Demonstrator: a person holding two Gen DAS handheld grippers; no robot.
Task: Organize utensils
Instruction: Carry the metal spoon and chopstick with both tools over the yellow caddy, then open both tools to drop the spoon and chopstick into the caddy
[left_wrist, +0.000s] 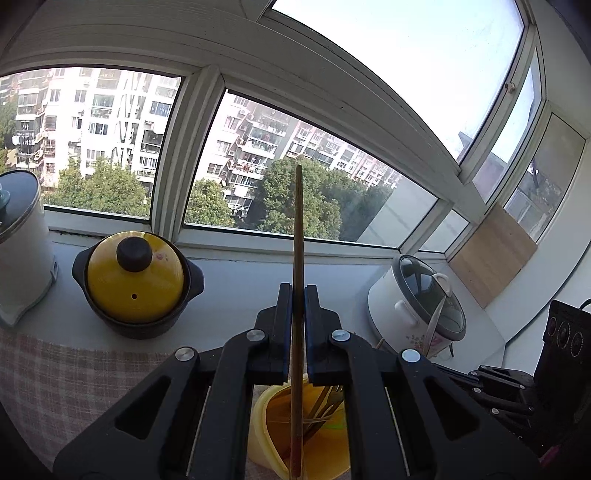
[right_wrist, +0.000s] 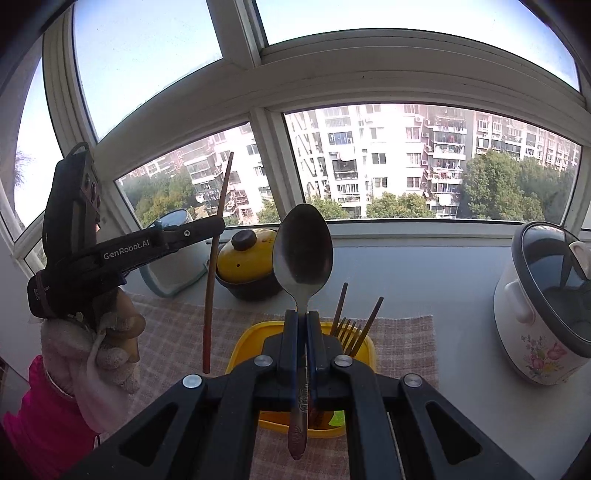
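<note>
Left gripper (left_wrist: 297, 295), carried by a gloved hand (right_wrist: 103, 347) above the left part of the checked cloth (right_wrist: 173, 332), is clamped on a single wooden chopstick (left_wrist: 297, 236) held nearly upright, its lower end hanging just left of the yellow container (right_wrist: 255, 332). Right gripper (right_wrist: 302, 321) is clenched on the handle of a metal spoon (right_wrist: 303, 251), bowl uppermost, directly above the same container. That container stands on the cloth near the counter's front edge and already holds a fork (right_wrist: 347, 328) and several chopsticks (right_wrist: 341, 302) leaning toward its right side. Behind it, toward the window sill (right_wrist: 424, 236), a black pot with a yellow lid (right_wrist: 247, 258) sits left of centre; a white appliance (right_wrist: 177, 266) stands further left, at the counter's back left. A floral rice cooker (right_wrist: 535, 325) with a glass lid occupies the right edge, well apart from the container. A wooden board (left_wrist: 491, 254) leans in the far right corner. Bare counter (right_wrist: 424, 280) lies between the pot and the cooker, and the cloth to the container's right is unoccupied.
</note>
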